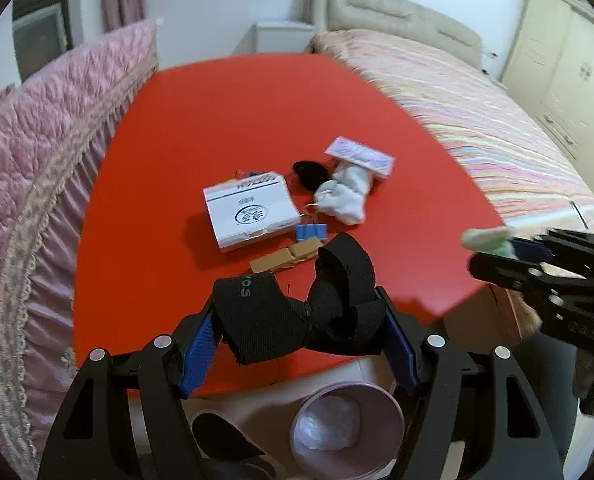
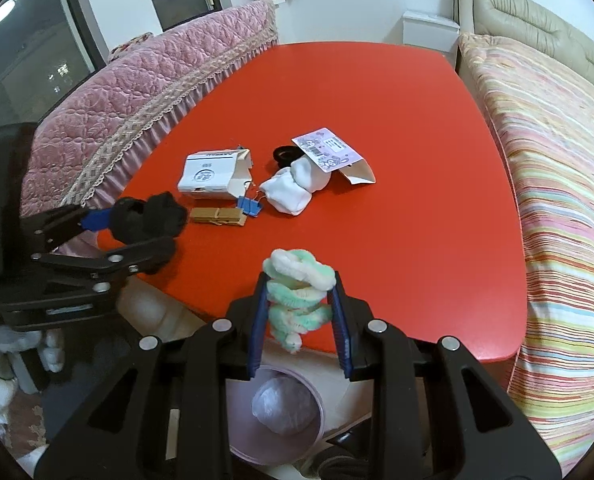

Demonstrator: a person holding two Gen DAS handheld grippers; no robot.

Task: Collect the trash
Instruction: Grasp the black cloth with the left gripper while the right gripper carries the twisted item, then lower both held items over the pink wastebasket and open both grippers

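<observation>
My left gripper (image 1: 299, 300) is shut on a crumpled black elastic strap (image 1: 253, 312), held just above the near edge of the red table (image 1: 217, 120). The right wrist view shows that gripper (image 2: 153, 232) and the strap (image 2: 149, 216) at the left. My right gripper (image 2: 300, 284) is shut on a fluffy green-and-white twisted piece (image 2: 297, 300) over the table's near edge. A pink bin (image 2: 321, 400) with a plastic liner stands on the floor below both grippers, its rim (image 1: 389, 404) showing under the left one.
On the table lie a white box (image 1: 249, 208), a white cloth bundle (image 1: 345, 196) with a pink label card (image 1: 361, 156), a black ring (image 1: 309, 172), a blue binder clip (image 1: 311, 232) and wooden clips (image 1: 285, 258). A pink quilted cover (image 1: 37, 160) borders the left, a striped bed (image 1: 497, 120) the right.
</observation>
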